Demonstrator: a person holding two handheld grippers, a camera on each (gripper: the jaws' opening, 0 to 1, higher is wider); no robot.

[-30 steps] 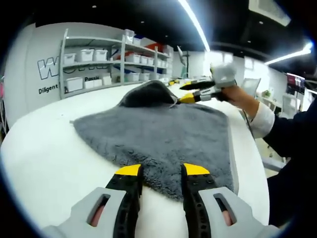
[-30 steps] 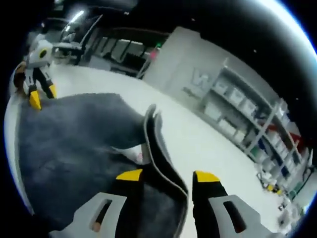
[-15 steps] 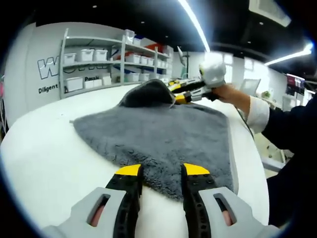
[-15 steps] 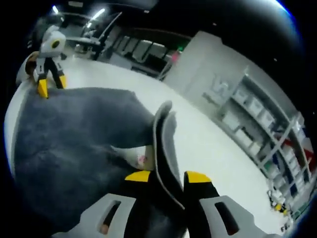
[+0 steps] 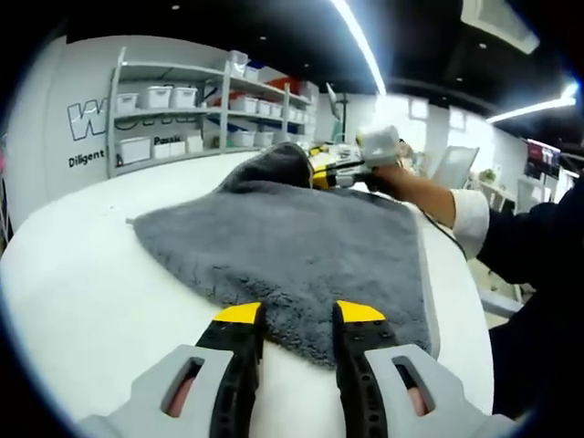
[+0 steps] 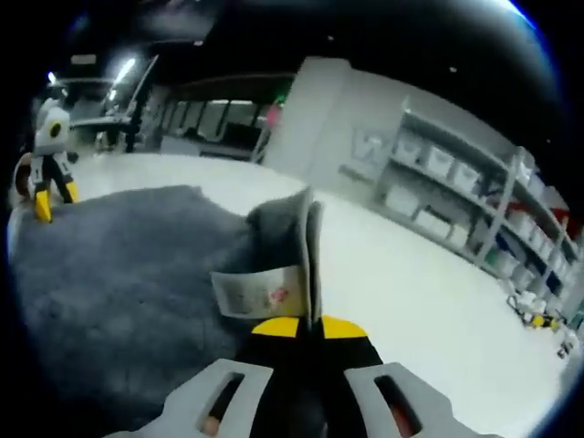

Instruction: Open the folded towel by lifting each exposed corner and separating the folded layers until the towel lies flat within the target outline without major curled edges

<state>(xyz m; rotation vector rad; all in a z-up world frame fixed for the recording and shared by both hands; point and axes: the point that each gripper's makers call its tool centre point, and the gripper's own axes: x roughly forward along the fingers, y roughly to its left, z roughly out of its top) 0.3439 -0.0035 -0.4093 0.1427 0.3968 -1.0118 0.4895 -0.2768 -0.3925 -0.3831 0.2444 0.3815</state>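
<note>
A grey towel (image 5: 292, 242) lies spread on the white table (image 5: 82, 292), its far corner folded up into a hump (image 5: 274, 164). My left gripper (image 5: 299, 315) stands open at the towel's near edge, the nap reaching in between its yellow tips. My right gripper (image 5: 330, 170), held by a hand in a dark sleeve, grips that raised far corner. In the right gripper view the right gripper (image 6: 310, 327) is shut on the folded corner (image 6: 292, 228), with a white care label (image 6: 260, 294) hanging just above the tips. The left gripper (image 6: 50, 187) shows far off at the towel's (image 6: 109, 274) opposite edge.
Metal shelves with white bins (image 5: 173, 114) stand behind the table, also in the right gripper view (image 6: 456, 192). The person's dark sleeve and white cuff (image 5: 511, 246) reach over the table's right side. Bare table top (image 6: 438, 310) lies beyond the towel.
My right gripper went from open around the folded corner to shut on it, and the corner now stands up in its jaws. The left gripper has stayed put.
</note>
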